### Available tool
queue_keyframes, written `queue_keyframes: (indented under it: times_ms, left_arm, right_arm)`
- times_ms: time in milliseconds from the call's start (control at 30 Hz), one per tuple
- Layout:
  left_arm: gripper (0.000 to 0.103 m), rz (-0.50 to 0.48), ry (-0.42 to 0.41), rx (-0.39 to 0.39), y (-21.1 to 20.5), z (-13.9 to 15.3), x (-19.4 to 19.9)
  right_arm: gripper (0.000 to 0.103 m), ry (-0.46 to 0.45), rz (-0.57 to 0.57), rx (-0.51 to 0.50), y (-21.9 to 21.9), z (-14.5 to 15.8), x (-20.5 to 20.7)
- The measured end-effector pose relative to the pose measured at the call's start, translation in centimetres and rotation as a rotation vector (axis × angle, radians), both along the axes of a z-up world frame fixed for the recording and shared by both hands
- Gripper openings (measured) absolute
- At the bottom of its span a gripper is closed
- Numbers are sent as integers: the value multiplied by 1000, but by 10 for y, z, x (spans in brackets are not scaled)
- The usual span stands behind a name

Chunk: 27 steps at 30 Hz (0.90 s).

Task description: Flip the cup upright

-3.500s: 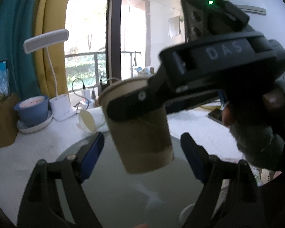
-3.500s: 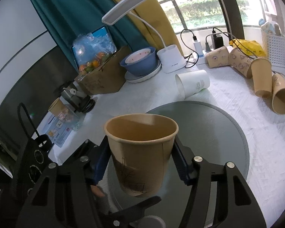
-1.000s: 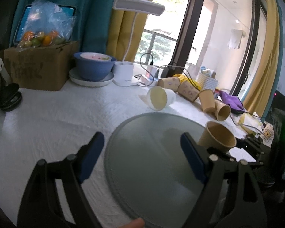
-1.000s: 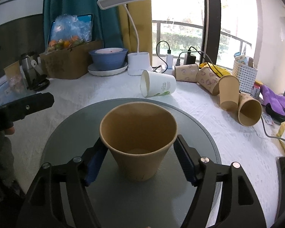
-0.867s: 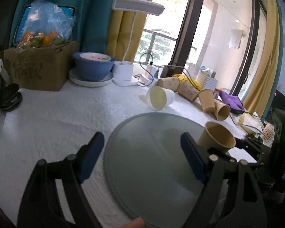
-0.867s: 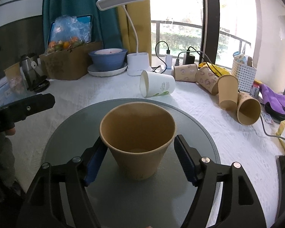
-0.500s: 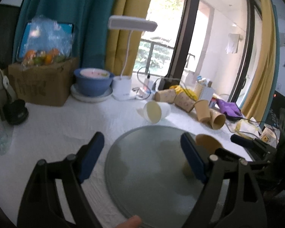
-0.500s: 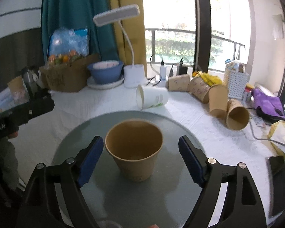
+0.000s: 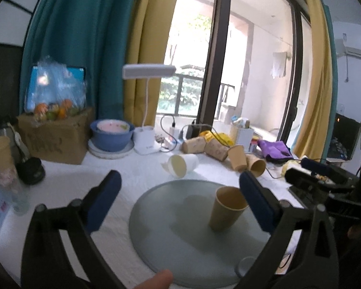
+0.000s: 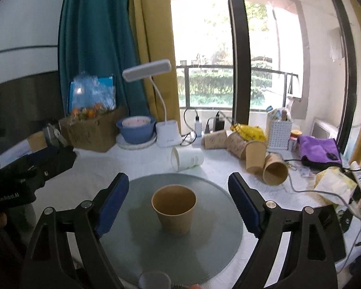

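A brown paper cup (image 10: 174, 209) stands upright, mouth up, on the round grey glass plate (image 10: 137, 248). It also shows in the left wrist view (image 9: 226, 208), at the right side of the plate (image 9: 170, 236). My right gripper (image 10: 178, 198) is open and empty, pulled back with the cup free between and beyond its blue pads. My left gripper (image 9: 179, 198) is open and empty, held above the plate's near left side. The right gripper's body shows at the right edge of the left wrist view (image 9: 317, 175).
A white cup (image 10: 186, 159) lies on its side behind the plate. Several brown cups (image 10: 255, 154) lie and stand at the back right. A desk lamp (image 10: 167, 134), blue bowl (image 10: 136, 126), cardboard box (image 10: 93, 130), purple cloth (image 10: 319, 149) and cables crowd the white tablecloth.
The right gripper opened, let go of the brown cup and drew back and up. The cup now stands alone on the plate. The left gripper also rose and pulled back.
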<state>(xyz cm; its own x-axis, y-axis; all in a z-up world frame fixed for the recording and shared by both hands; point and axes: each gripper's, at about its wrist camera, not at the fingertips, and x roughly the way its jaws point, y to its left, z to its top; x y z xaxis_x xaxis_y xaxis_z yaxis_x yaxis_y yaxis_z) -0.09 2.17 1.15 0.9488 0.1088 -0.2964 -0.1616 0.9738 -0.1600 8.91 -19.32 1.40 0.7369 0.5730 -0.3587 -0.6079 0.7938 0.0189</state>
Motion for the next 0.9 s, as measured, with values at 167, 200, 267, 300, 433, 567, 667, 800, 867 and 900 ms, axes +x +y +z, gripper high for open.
queue_keyframes:
  times_ms: [167,200,267,300,433,567,667,800,867,900]
  left_arm:
    - [100,-1,-2,58,-12,11,-9]
    - [100,-8,-7,62,-14,14,-12]
    - [100,-22,-18,71,-15,18,-17]
    - [100,-24,-23,77,-16,20,-18]
    - [100,-23,-47,85,-17,28,-25]
    - [100,-24,-74,95,-19,35,-31]
    - [100,-30,-94,105,-22,40,-35]
    - [100,-39,-108,112,-25,46,-39]
    - [100,-40,-113,114,-26,48,-41]
    - [100,-42,-114,114,-26,49,-42]
  right_arm:
    - [87,-22,-21,13,-8,13,-13]
    - [87,-26,-23,16,-9,14,-15]
    - [87,-40,-24,20,-10,17,-22]
    - [87,-43,-24,22,-10,18,-23]
    - [87,-57,-19,25,-10,23,-30]
    - [87,-82,-18,30,-11,29,-35]
    - [87,-98,-23,35,-14,33,-38]
    - [87,-113,-33,43,-18,38,-41]
    - [87,-117,-38,47,-20,39,-42]
    - [87,-118,-41,49,-20,39,-43]
